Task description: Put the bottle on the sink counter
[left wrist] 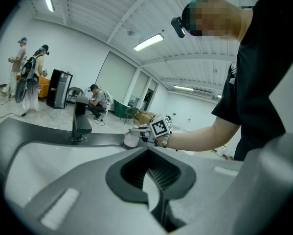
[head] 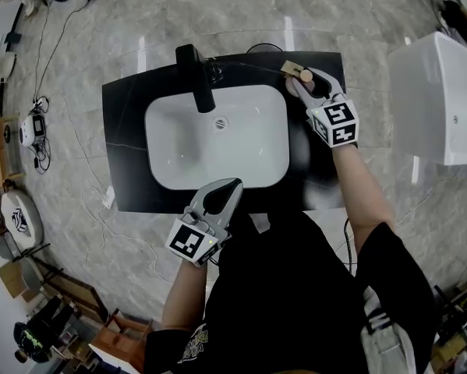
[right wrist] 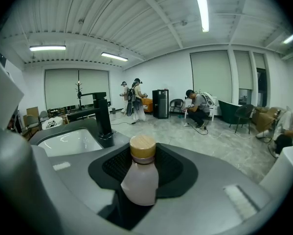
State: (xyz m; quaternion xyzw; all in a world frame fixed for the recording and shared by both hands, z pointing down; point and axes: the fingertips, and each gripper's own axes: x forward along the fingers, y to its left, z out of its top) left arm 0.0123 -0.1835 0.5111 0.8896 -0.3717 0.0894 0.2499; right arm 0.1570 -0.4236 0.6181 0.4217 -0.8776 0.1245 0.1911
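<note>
Right hand-held gripper (head: 302, 80): pinching the bottle (head: 299, 72) by its pale body, jaws spread wide because the body is wide. It sits over the back right corner of the black table (head: 124, 131), beside the white basin (head: 217, 154) and right of the faucet (head: 196, 76). I judge this corner was chosen as bare, flat ground clear of the basin's edge. Left hand-held gripper (head: 230, 187): jaws pressed together on nothing, parked at the near rim of the basin, out of the way since 1 grip is enough here. The head view gives the layout but not the grip. The right gripper view shows both pads against the bottle below its wooden cap (right wrist: 143, 148), yet hides the base, so I cannot tell whether it touches the table. The left gripper view looks across the basin and shows the bottle low at table level, contact unclear.
</note>
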